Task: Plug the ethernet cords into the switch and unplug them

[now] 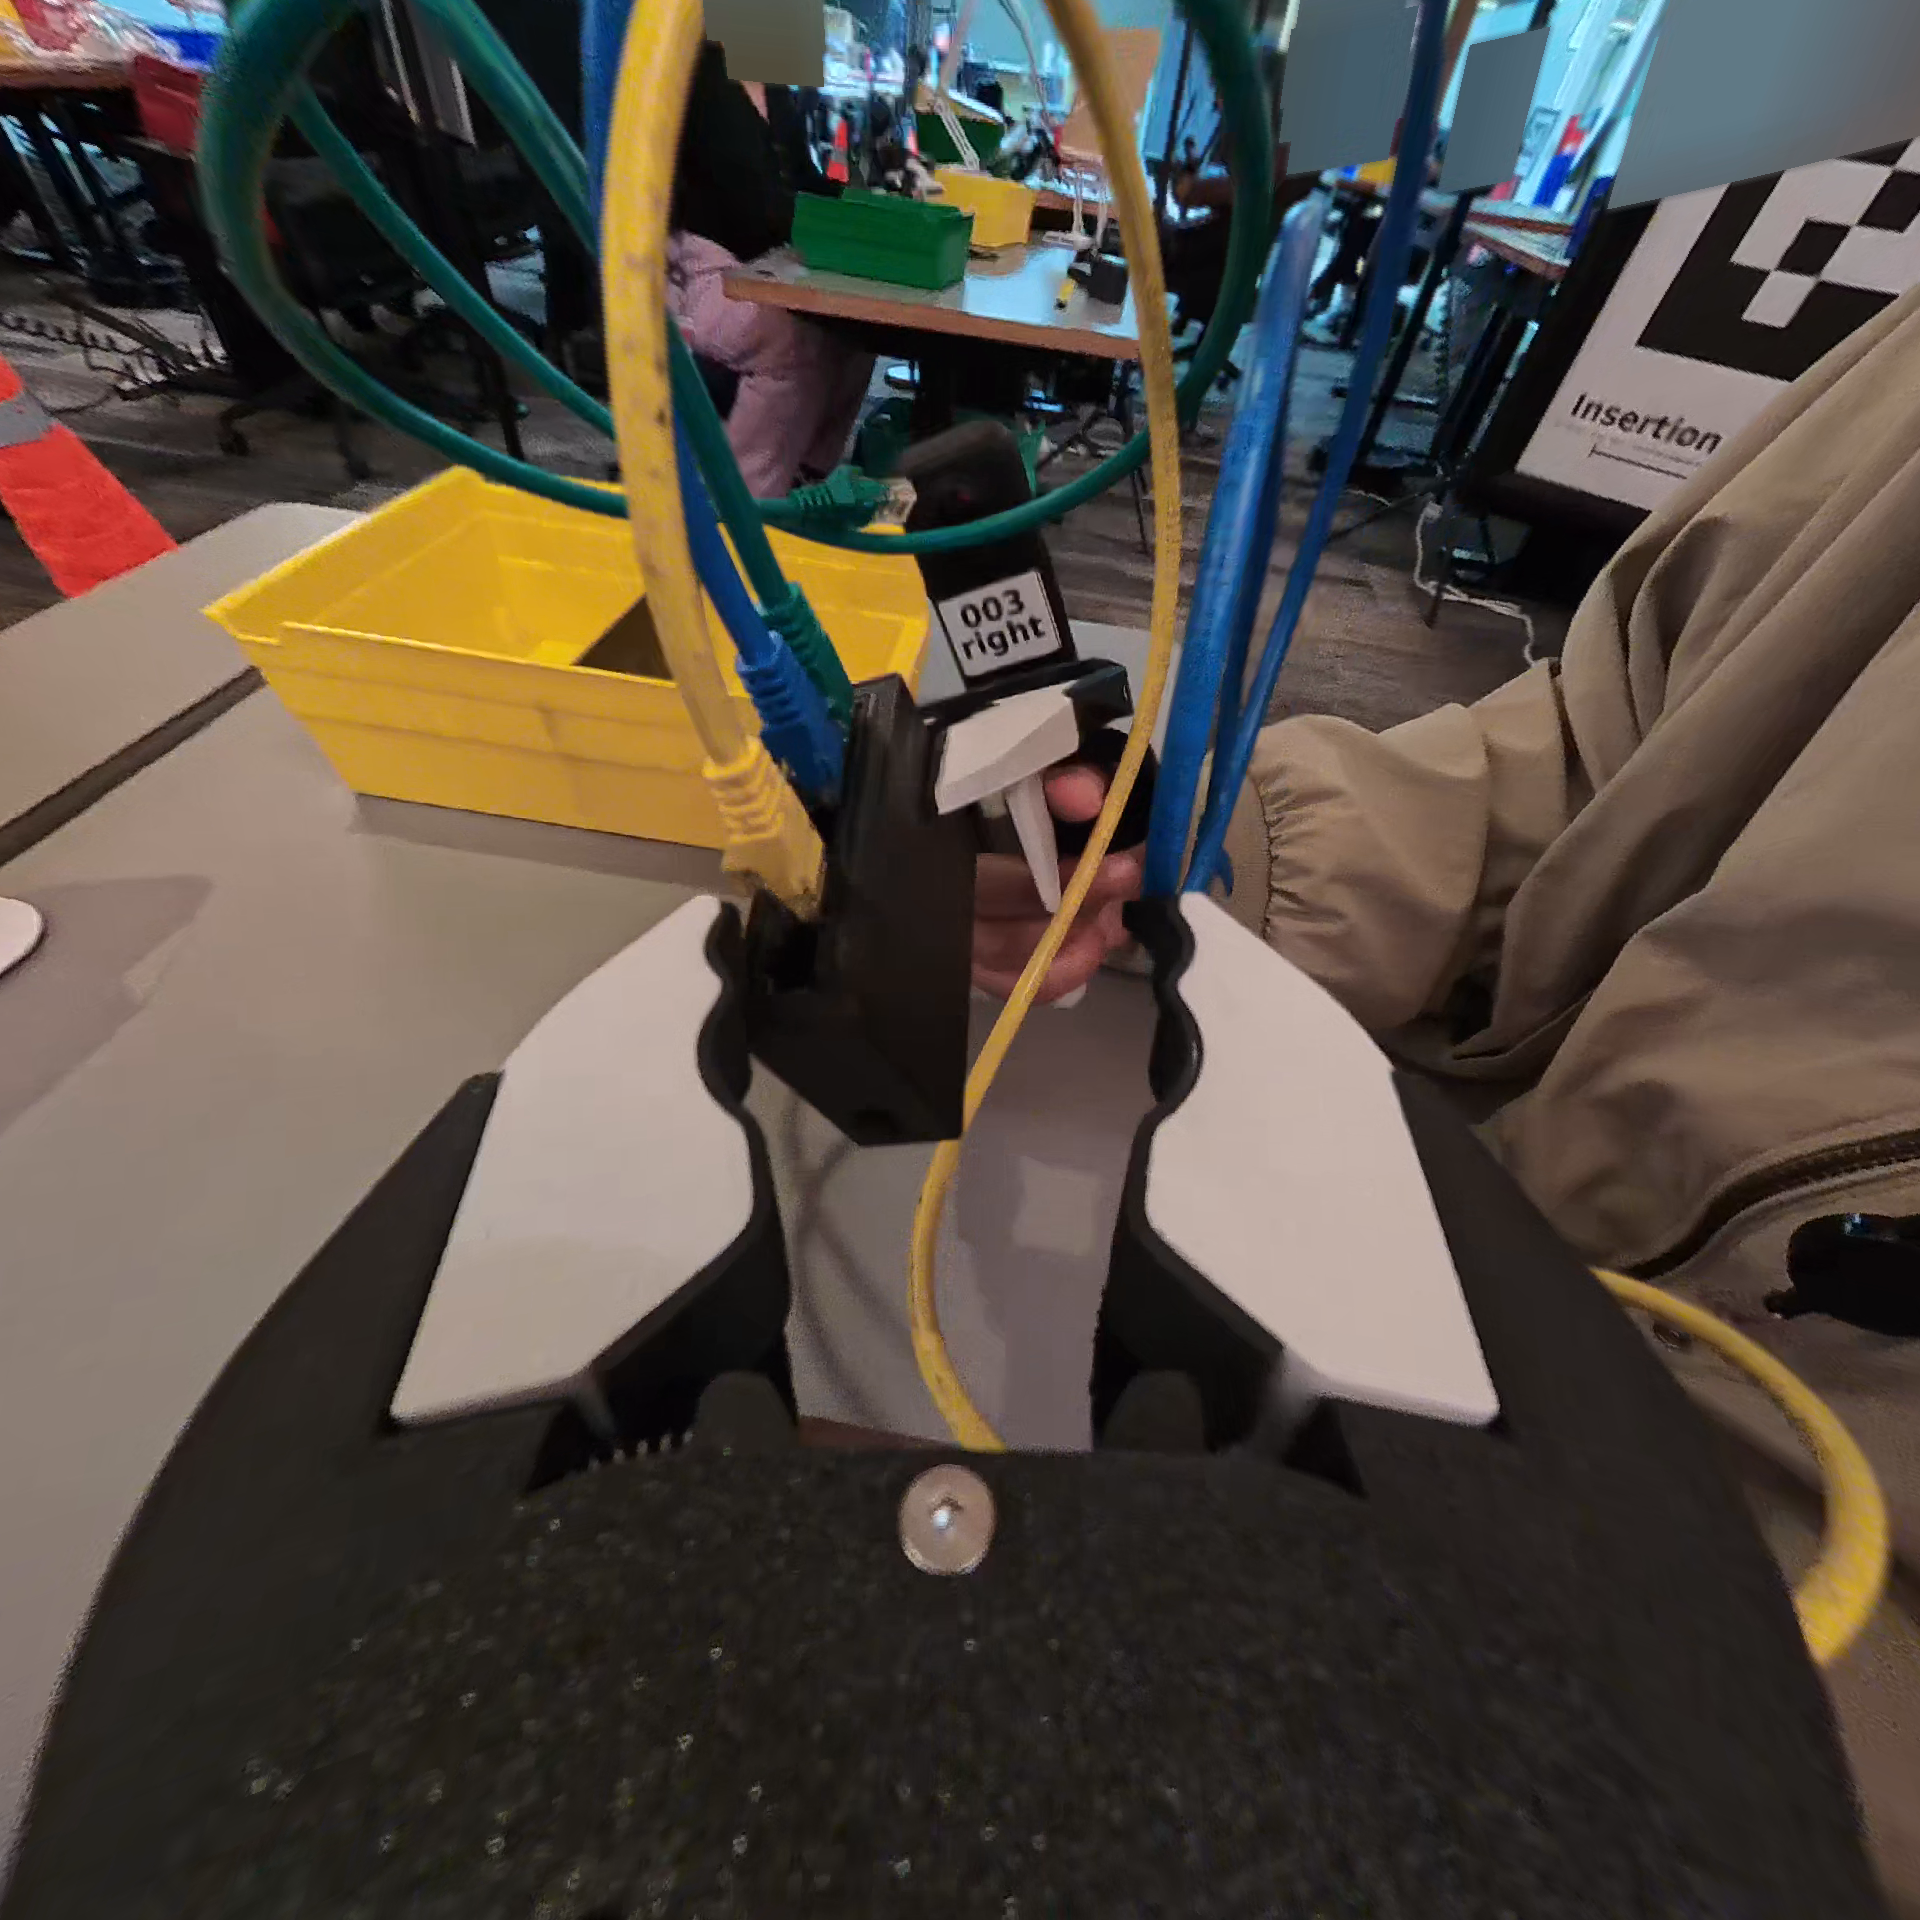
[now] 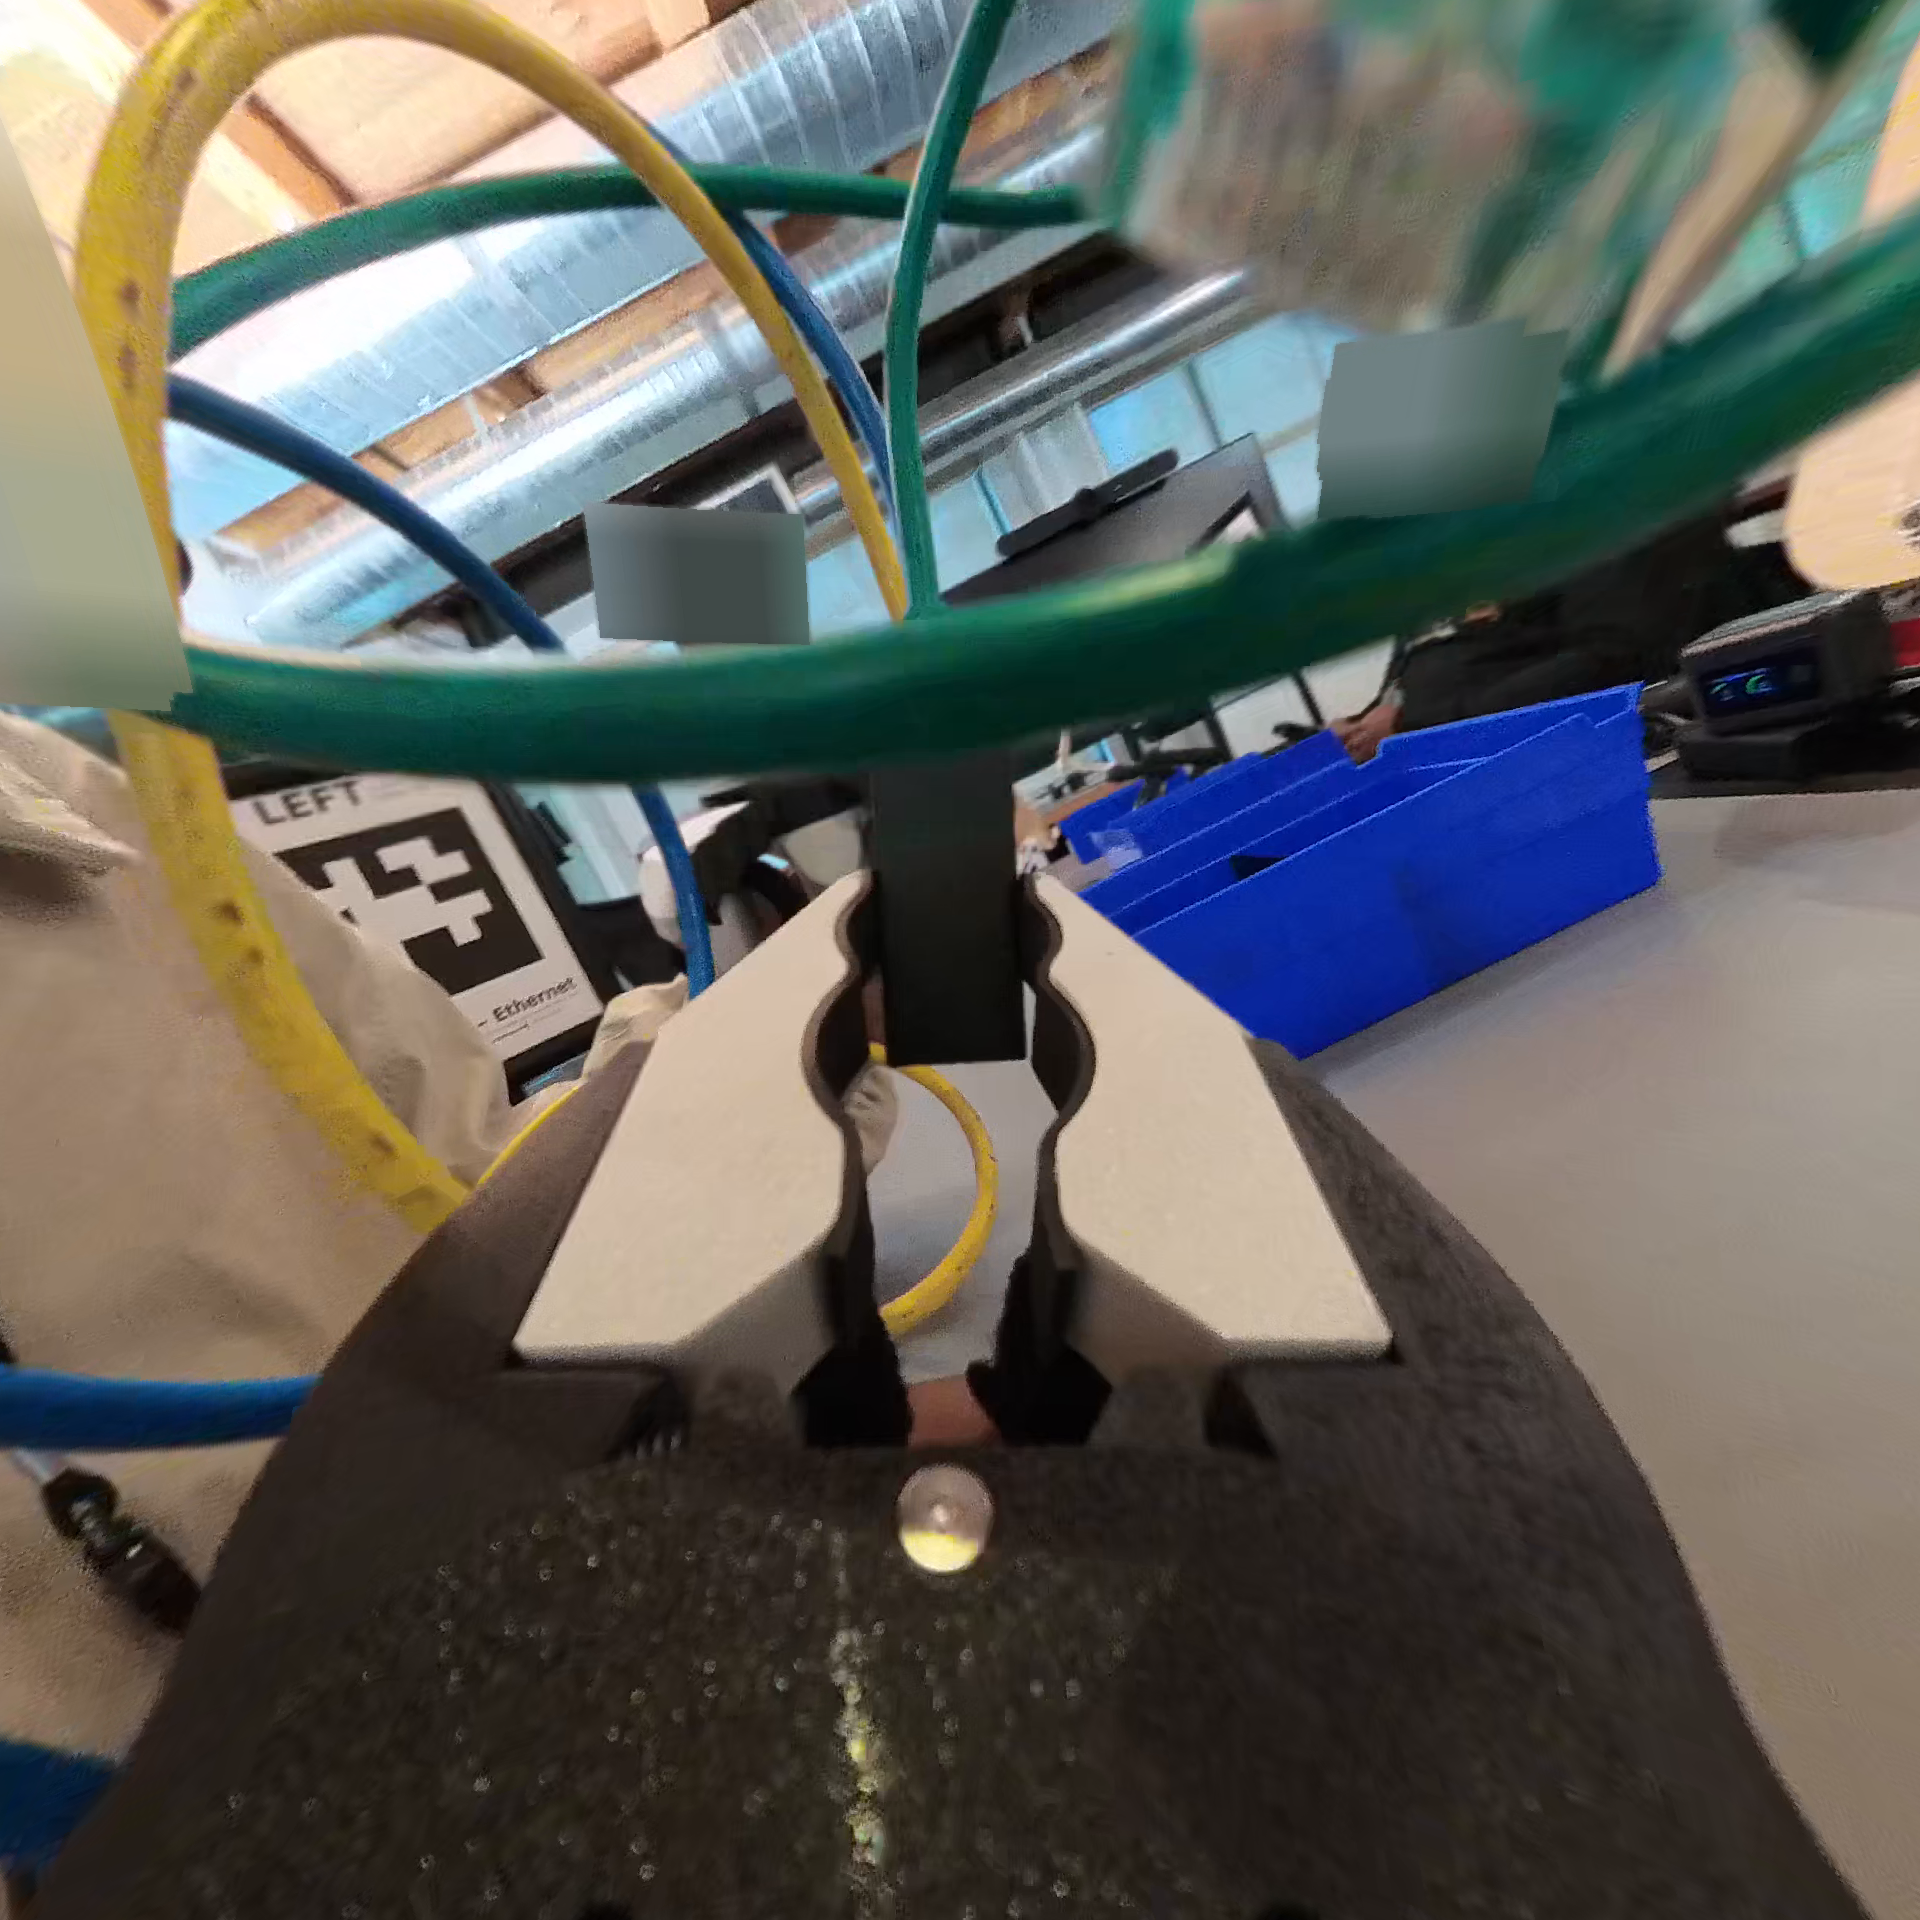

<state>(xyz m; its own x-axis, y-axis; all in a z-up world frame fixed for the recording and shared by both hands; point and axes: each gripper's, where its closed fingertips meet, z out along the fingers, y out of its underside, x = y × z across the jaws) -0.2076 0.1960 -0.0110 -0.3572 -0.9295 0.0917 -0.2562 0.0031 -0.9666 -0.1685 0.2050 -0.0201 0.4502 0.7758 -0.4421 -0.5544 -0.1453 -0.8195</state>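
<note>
The black switch [image 1: 883, 935] is held up above the grey table [image 1: 312, 1039] by my right gripper [image 1: 997, 769]. In the right wrist view that gripper [image 2: 945, 914] is shut on the switch [image 2: 945, 935]. A yellow cord [image 1: 764, 821], a blue cord [image 1: 790, 707] and a green cord [image 1: 810, 634] are plugged into the switch's upper face. A loose green plug [image 1: 847, 494] hangs behind. My left gripper [image 1: 945, 925] is open, its left fingertip beside the yellow plug and the switch between its fingers. Cord loops [image 2: 935, 675] cross the right wrist view.
A yellow bin [image 1: 468, 665] stands on the table behind the switch. A blue bin [image 2: 1403, 894] stands at the right. A person's tan sleeve [image 1: 1558, 831] fills the right side. Marker boards [image 1: 1766, 260] [image 2: 416, 894] stand behind. Two blue cords [image 1: 1226, 623] hang by the left gripper's right fingertip.
</note>
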